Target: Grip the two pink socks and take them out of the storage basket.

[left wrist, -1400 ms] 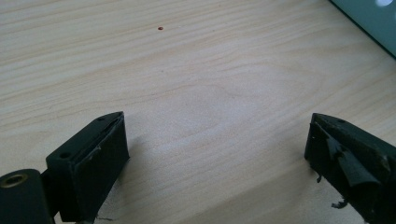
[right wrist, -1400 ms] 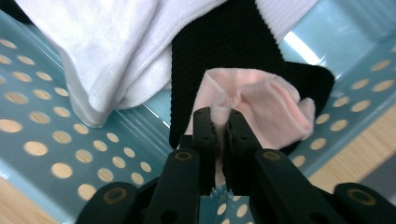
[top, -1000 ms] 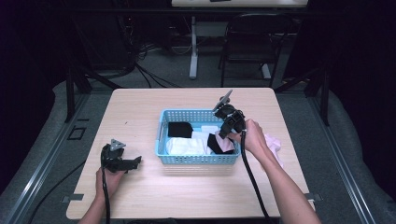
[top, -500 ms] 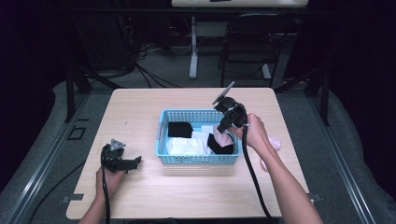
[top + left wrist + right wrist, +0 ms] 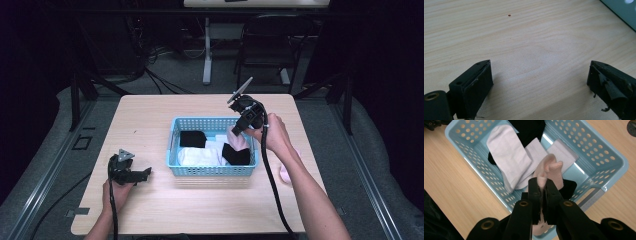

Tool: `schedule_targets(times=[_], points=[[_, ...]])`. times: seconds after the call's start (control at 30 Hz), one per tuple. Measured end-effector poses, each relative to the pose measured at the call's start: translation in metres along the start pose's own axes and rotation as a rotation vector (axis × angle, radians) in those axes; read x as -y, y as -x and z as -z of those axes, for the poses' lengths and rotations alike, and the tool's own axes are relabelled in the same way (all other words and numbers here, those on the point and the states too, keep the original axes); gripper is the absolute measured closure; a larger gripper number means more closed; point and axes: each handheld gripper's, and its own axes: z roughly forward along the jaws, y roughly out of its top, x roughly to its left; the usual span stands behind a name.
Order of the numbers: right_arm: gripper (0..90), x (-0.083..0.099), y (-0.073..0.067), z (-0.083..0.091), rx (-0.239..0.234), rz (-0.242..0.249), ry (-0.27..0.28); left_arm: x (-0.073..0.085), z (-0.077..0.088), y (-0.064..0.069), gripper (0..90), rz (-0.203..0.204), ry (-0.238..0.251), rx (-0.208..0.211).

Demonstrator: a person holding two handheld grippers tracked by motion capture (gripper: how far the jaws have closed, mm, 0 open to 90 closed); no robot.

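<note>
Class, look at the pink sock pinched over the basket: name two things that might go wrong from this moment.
1. The right gripper pinches only an edge of the pale pink sock, so it might slip out and drop unevenly.
2. The sock hangs near the right end of the light blue perforated plastic basket, above a black sock; released here, it may drape over the rim. Another pink sock lies on the wooden table beyond.

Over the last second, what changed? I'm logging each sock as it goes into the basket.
The right gripper, jaws shut on a pink sock, moved left from the basket's right edge to over the blue basket, carrying the sock with it. The left gripper stayed open, resting on the table; the white and black socks inside stayed put.
</note>
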Motion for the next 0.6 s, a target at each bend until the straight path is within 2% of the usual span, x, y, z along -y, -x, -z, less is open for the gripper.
schedule_targets(times=[0.27, 0.6], points=[[86.1, -0.001, 0.000, 0.011, -0.014, 0.000, 0.017, 0.000, 0.000, 0.000, 6.1, 0.000, -0.001, 0.000], [86.1, -0.001, 0.003, 0.032, 0.000, 0.004, 0.021, 0.000, 0.000, 0.000, 6.1, 0.000, -0.001, 0.000]])
